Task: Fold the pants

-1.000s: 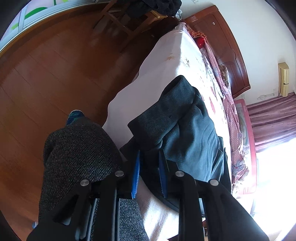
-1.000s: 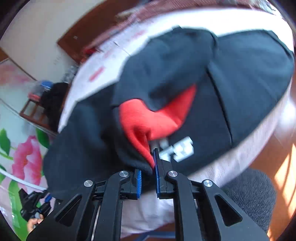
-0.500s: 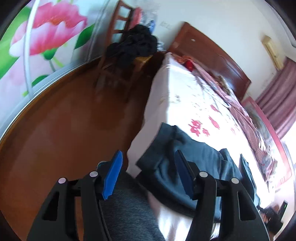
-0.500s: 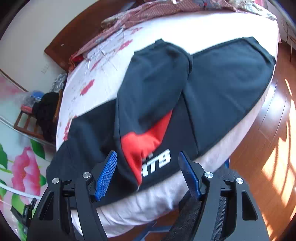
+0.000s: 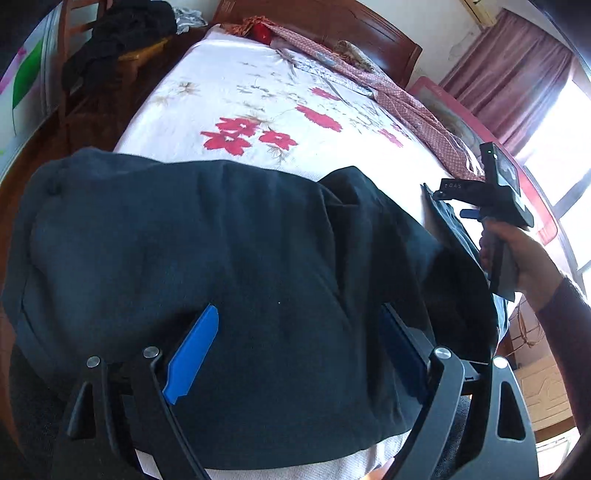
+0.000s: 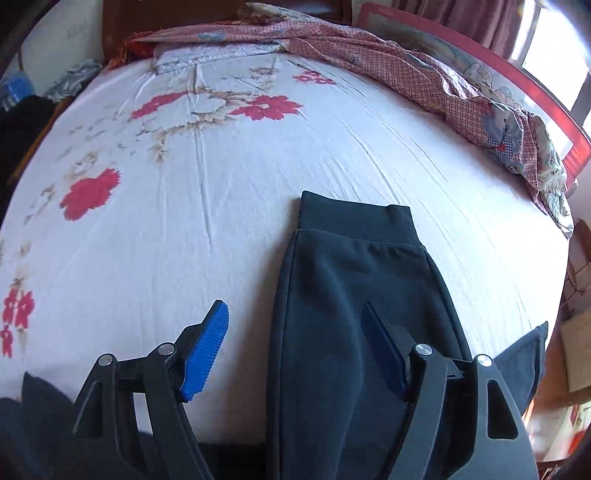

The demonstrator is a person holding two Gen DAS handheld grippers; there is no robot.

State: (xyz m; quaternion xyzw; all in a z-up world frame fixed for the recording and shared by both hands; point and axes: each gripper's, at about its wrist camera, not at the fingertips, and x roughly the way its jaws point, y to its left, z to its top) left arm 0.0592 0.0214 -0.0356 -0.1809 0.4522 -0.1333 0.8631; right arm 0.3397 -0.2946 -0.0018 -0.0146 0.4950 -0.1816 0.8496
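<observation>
Dark navy pants lie folded over along the near edge of the bed. In the left wrist view my left gripper is open just above the wide dark fabric, holding nothing. In the right wrist view a pant leg with its ribbed cuff lies flat on the sheet, pointing away from me. My right gripper is open over that leg's left edge, empty. The right gripper also shows in the left wrist view, held in a hand at the right.
The bed has a white sheet with red flowers. A checked red quilt is bunched along the far side by the wooden headboard. A chair piled with dark clothes stands at the left on the wood floor.
Both grippers were shut on the pants a second ago, then opened and let go. Both have since swung to face across the bed, low over the folded pants.
</observation>
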